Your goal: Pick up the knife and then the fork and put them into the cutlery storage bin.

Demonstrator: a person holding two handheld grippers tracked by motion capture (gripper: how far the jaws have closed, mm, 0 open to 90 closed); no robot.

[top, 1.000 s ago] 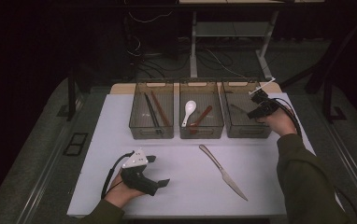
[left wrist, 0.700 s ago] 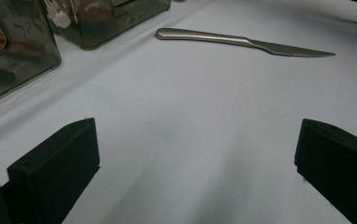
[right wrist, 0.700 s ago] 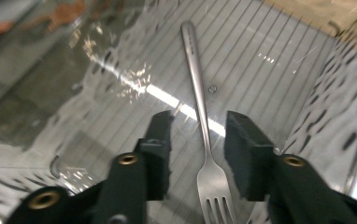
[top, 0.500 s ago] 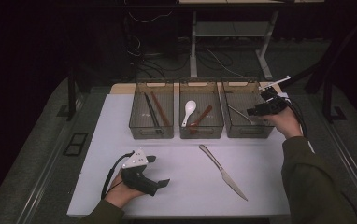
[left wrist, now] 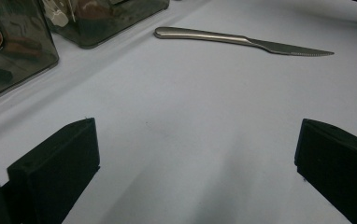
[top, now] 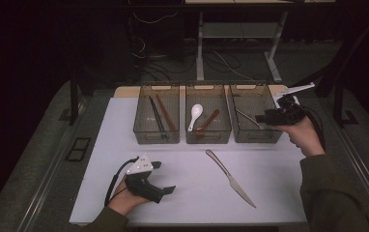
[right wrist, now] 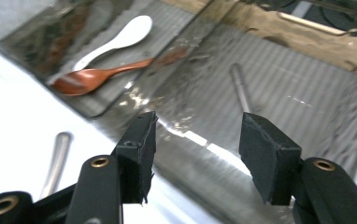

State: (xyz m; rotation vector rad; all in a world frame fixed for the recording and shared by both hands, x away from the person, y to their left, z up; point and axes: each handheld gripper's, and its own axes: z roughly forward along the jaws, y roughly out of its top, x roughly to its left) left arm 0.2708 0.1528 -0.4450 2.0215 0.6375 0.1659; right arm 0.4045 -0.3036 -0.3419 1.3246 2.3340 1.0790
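Two grippers we see: the right gripper point(top: 261, 117), at the right bin point(top: 254, 114), has just been opening, nothing between; the left gripper point(top: 164, 178), lower left, gapes wide near the knife point(top: 230, 178).

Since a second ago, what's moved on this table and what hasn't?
The right tongs have lifted out of the right-hand smoky plastic bin and drawn back over its rim. Their jaws have just been opening, with nothing between them; a slim metal utensil lies in that bin. The left tongs and the steel table knife stayed put.
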